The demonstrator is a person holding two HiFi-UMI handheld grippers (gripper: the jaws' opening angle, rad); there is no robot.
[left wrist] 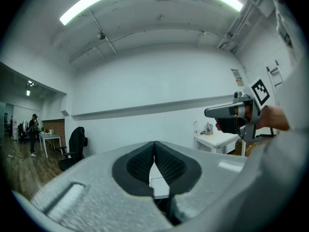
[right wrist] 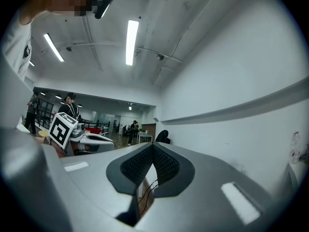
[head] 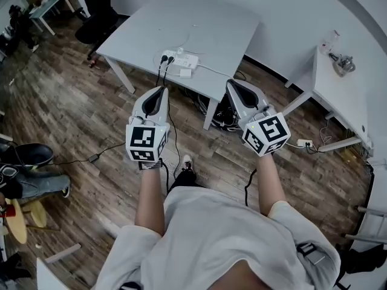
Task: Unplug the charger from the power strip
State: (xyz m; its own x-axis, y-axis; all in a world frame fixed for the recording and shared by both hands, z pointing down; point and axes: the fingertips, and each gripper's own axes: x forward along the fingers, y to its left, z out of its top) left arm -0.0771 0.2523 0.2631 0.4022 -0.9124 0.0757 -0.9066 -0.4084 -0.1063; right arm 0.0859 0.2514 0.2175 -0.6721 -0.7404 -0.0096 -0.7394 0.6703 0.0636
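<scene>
the left gripper [head: 160,90] and right gripper [head: 232,84] hover with jaws pressed together, empty, near the power strip [head: 183,60] on the white table [head: 217,35].

Toward twelve o'clock in the head view, the white rectangular power strip [head: 181,60] is too small to tell which of its black plugs [head: 164,58] is the charger.

Long white ceiling strip lights [left wrist: 91,3] at eleven and one o'clock lit the room brightly and evenly. Shadows beneath the white rectangular table [head: 181,29] were soft. Both gripper views bowed heavily, with black corners and a blurred foreground.
</scene>
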